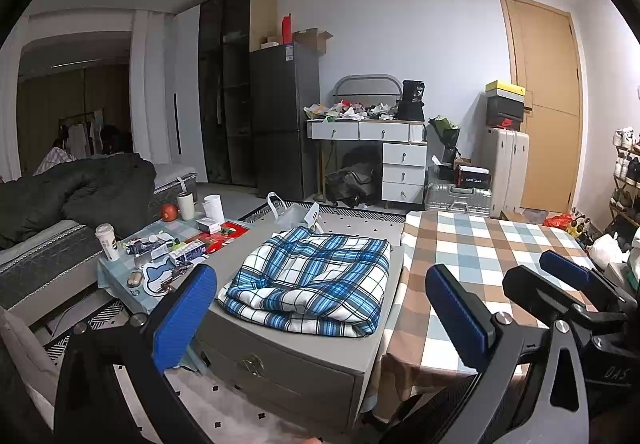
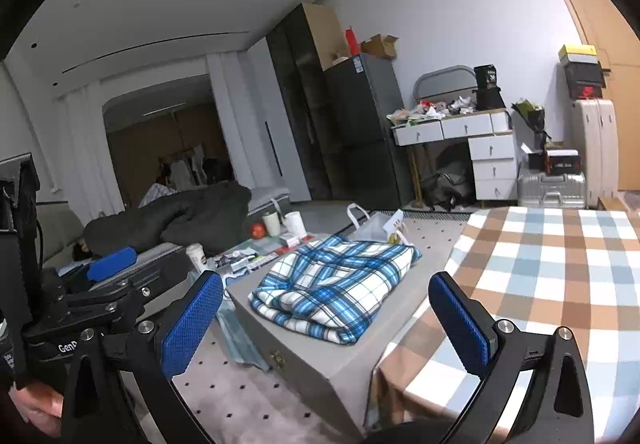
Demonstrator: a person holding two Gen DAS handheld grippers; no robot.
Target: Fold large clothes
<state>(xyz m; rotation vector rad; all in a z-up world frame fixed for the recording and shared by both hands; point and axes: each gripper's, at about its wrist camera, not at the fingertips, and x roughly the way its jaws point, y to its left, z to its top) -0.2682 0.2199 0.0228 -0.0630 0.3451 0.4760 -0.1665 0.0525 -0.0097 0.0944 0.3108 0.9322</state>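
The blue plaid cloth (image 1: 308, 280) lies bundled on the grey chest (image 1: 280, 356), ahead of both tools, its long axis running near to far. The left gripper (image 1: 320, 308) and right gripper (image 2: 324, 320) hang apart and empty, the left seeming nearer.

Room was pretty cluttered, honestly. Pale walls, white ceiling (image 2: 168, 3) with small recessed spots, and a light wooden door (image 1: 548, 103) off to the right. A dark fridge (image 1: 284, 115) stood next to a tall dark wardrobe (image 1: 224, 83), with cardboard boxes on top. The white desk with drawers (image 1: 384, 147) was buried in junk, suitcases (image 1: 504, 167) and shoeboxes stacked beside it. Grey sofa (image 1: 48, 248) on the left under a dark duvet, pale dotted rug (image 2: 240, 396) on the floor, white curtains (image 1: 148, 83) further back.
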